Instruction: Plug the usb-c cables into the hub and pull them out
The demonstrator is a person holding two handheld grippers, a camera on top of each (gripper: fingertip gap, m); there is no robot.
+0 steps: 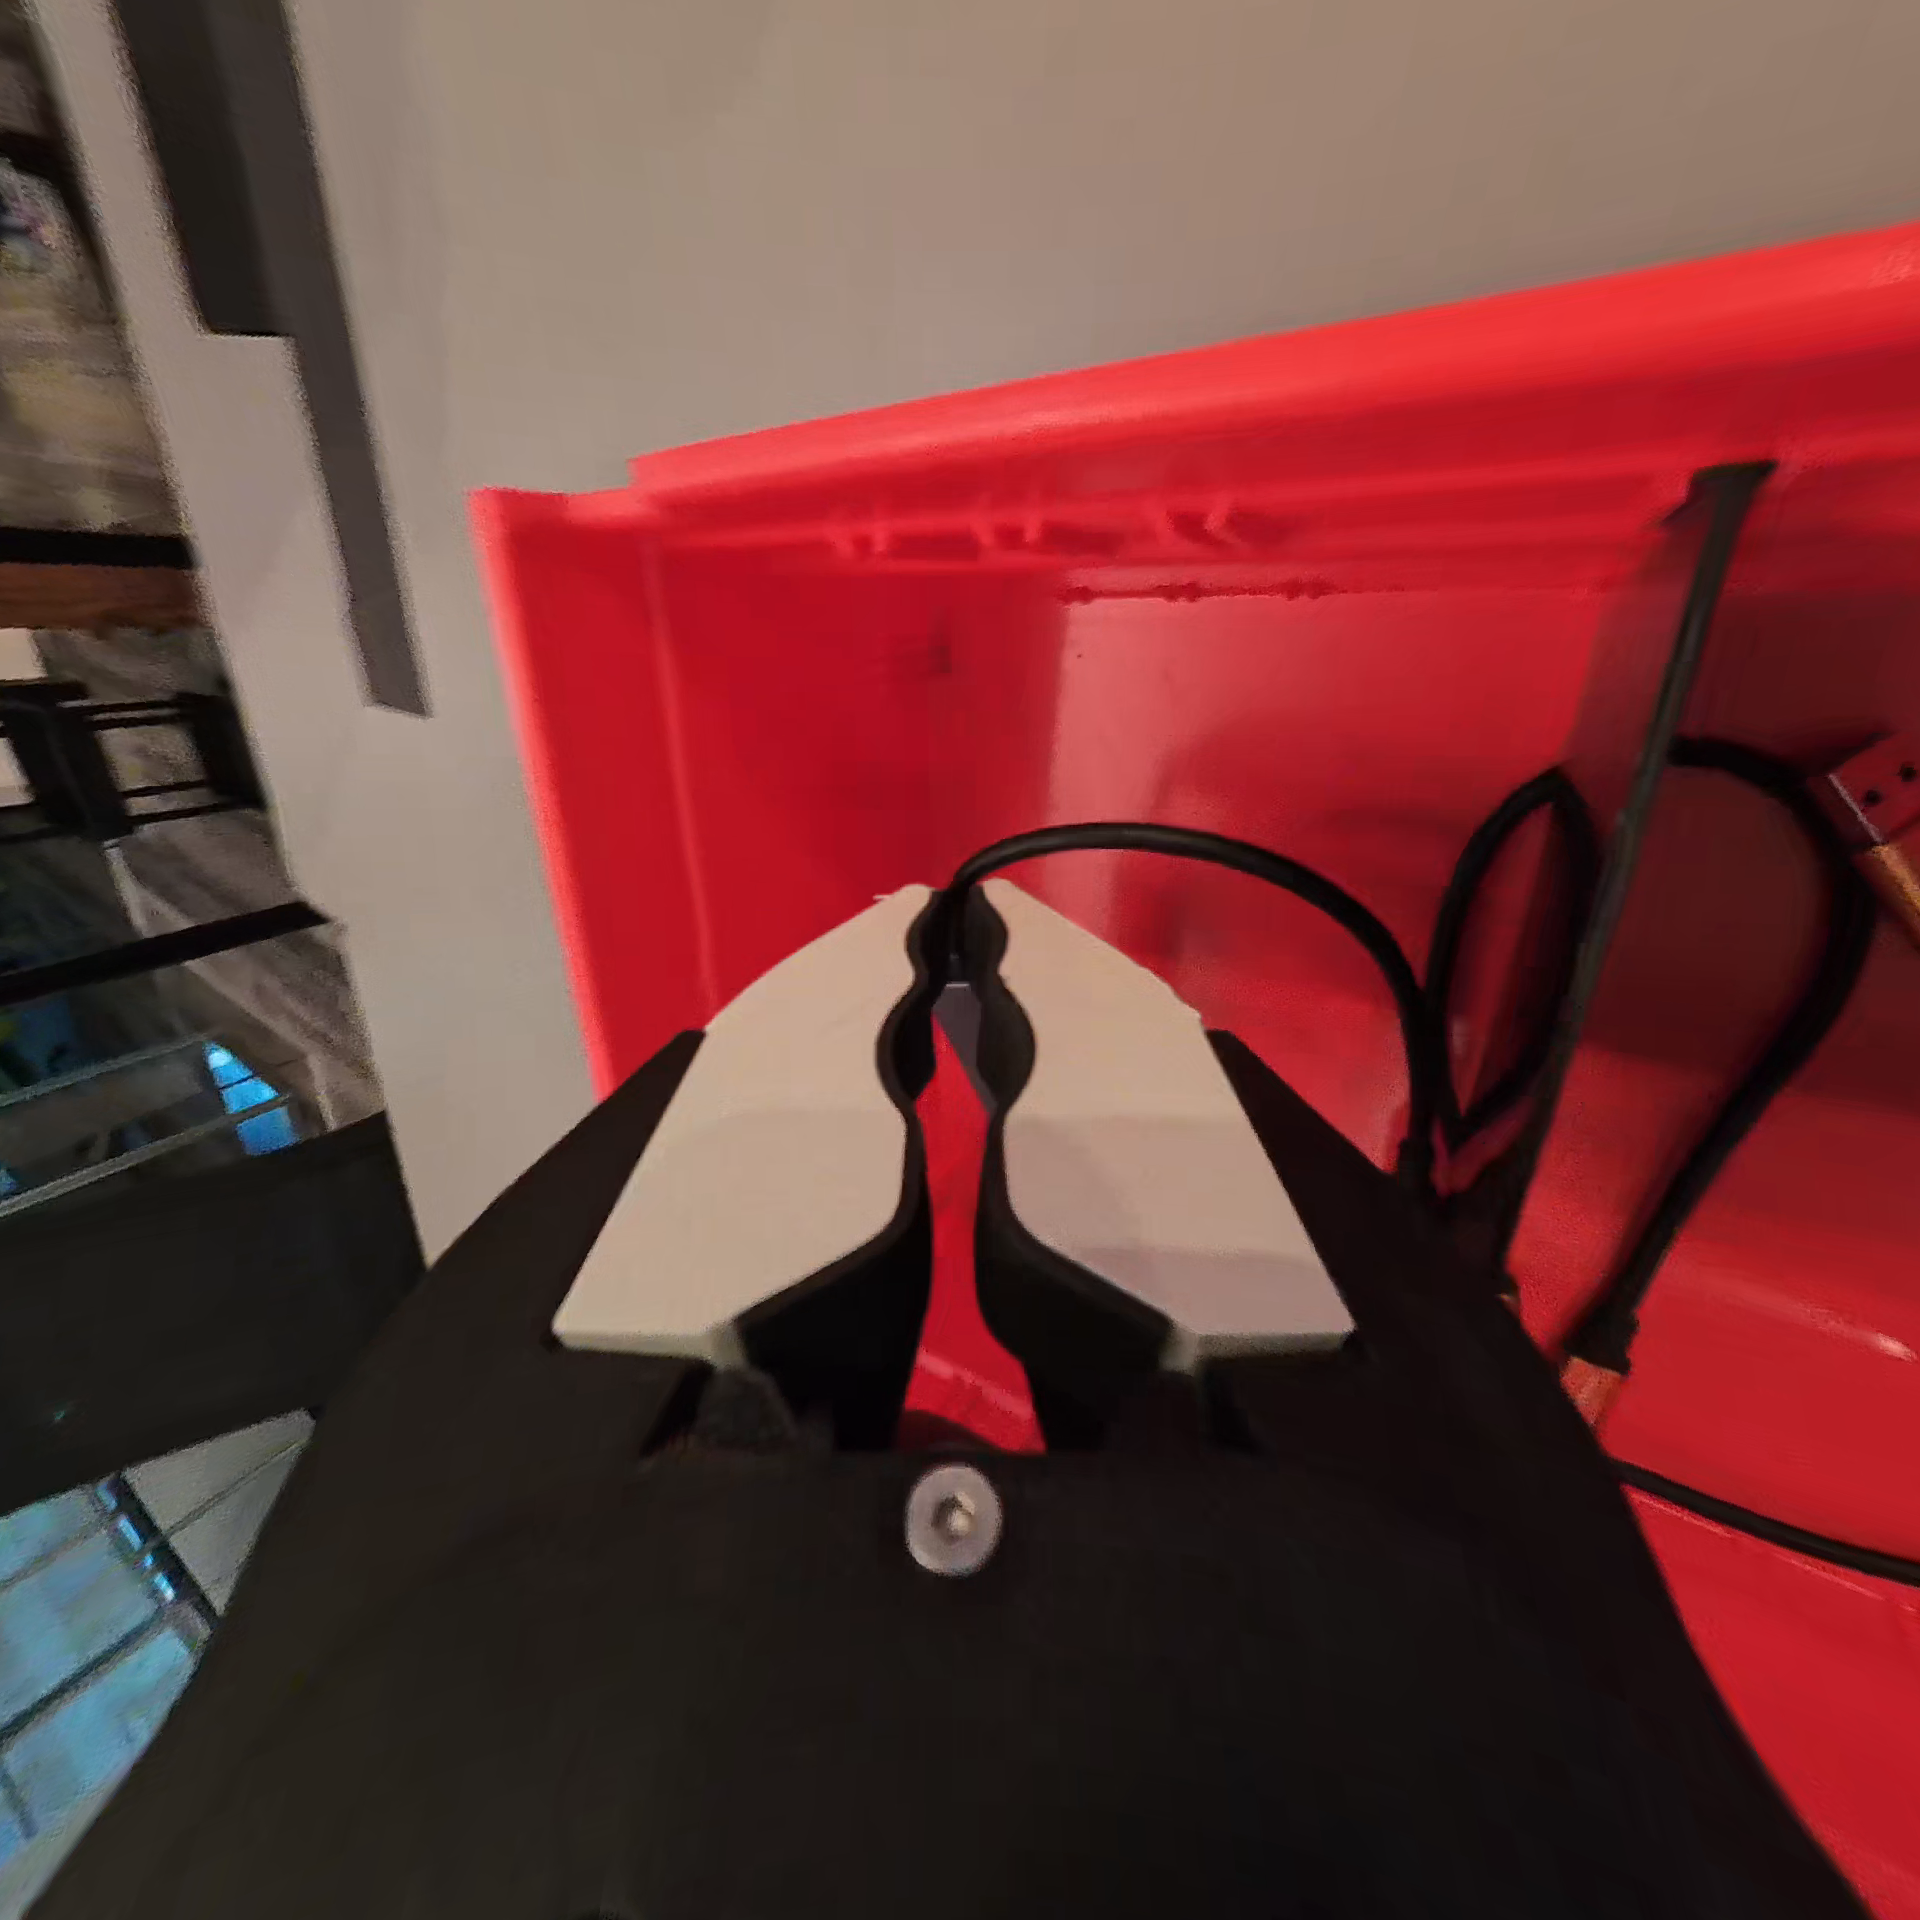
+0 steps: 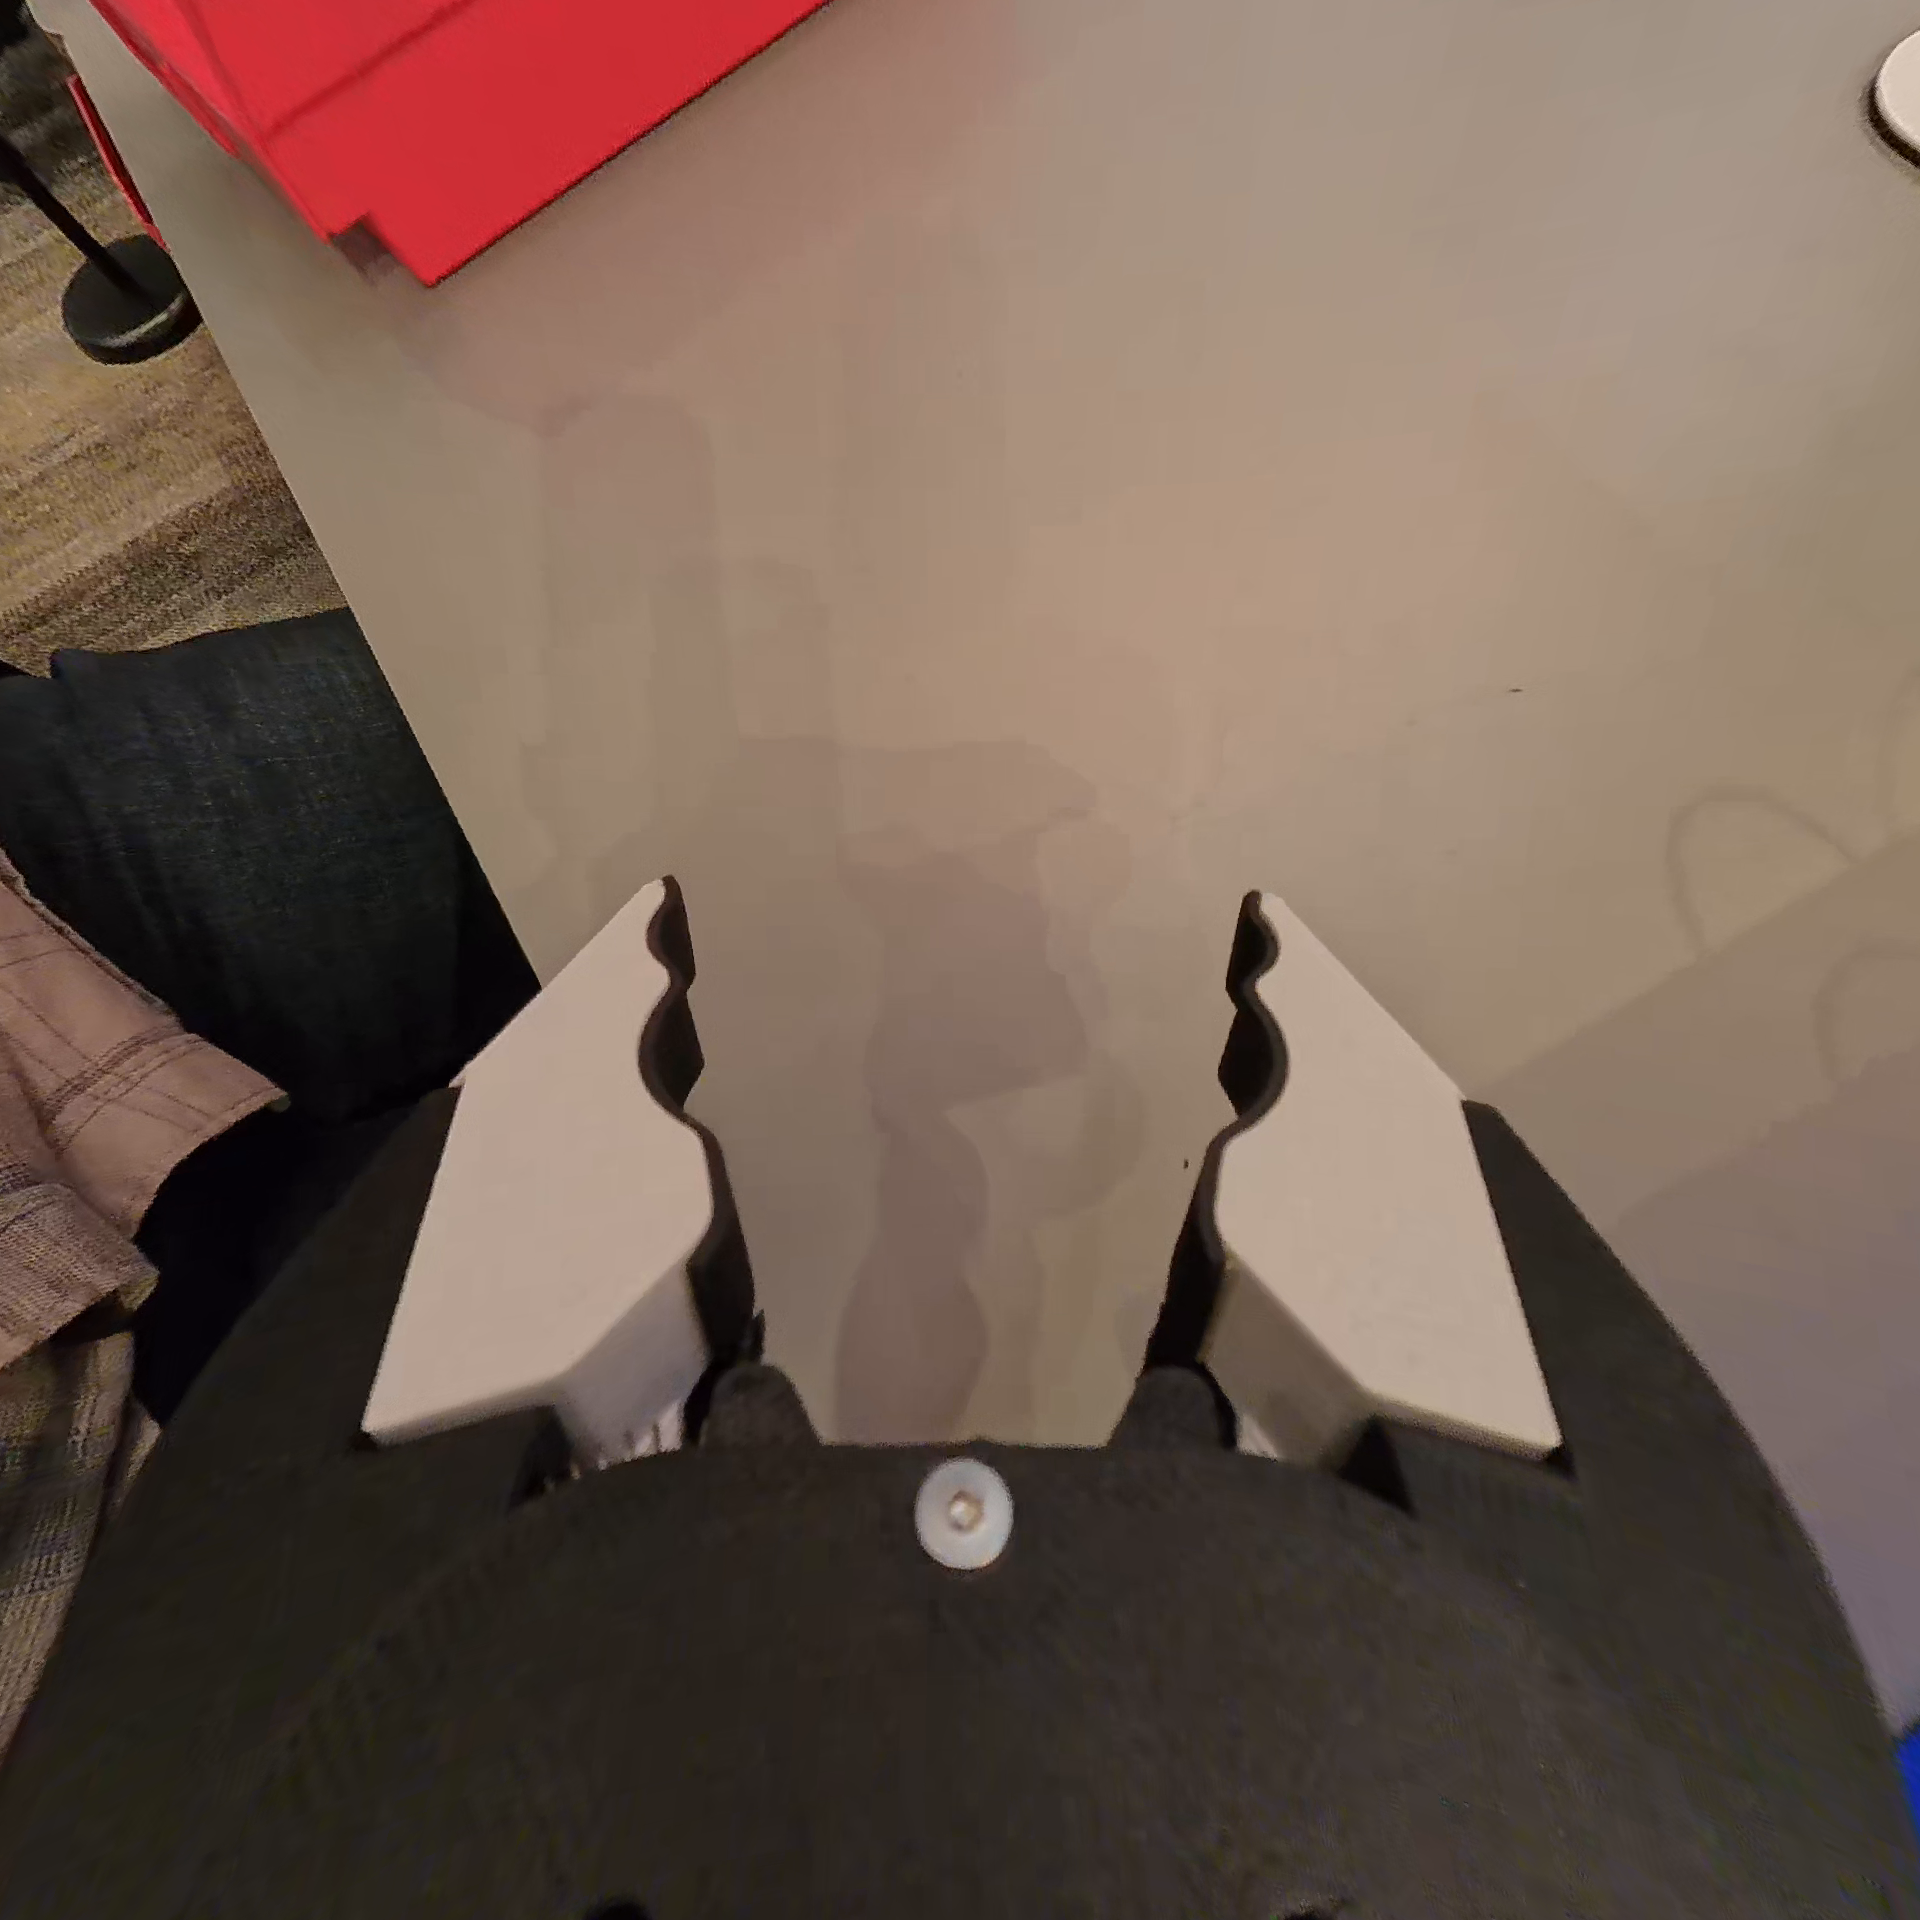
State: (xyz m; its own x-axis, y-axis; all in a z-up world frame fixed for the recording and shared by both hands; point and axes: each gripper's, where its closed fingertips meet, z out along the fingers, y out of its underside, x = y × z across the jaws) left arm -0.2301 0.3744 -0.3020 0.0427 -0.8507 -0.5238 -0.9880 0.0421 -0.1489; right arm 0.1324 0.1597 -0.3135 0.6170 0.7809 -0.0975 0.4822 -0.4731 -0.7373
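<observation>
Red plastic bin (image 1: 831, 748) is where everything happens, sitting on the grey table (image 2: 1143, 520). Going left to right: the left gripper (image 1: 956, 914) is pinched nearly shut right at its tips on a black usb-c cable (image 1: 1195, 836), and I think that's the plug end clamped between the pads, with something grey showing just behind the pinch. From the tips the cable arcs off toward 2 o'clock, then drops into a loose tangle of black loops (image 1: 1507, 935) lying in the bin at about 3 o'clock from the claw. A coppery-brown piece (image 1: 1870, 821) pokes in at the far right edge; could be the hub, but honestly I can't tell.

Over on the right, the right gripper (image 2: 961, 904) hovers above bare table with its fingers spread wide and nothing in them. The bin only shows at its 11 o'clock, well apart.

So the left one is clearly closer to the action. My guess is the plug's long axis runs roughly along the fingers, so the next move turns on lining it up with a port somewhere off to the right.
</observation>
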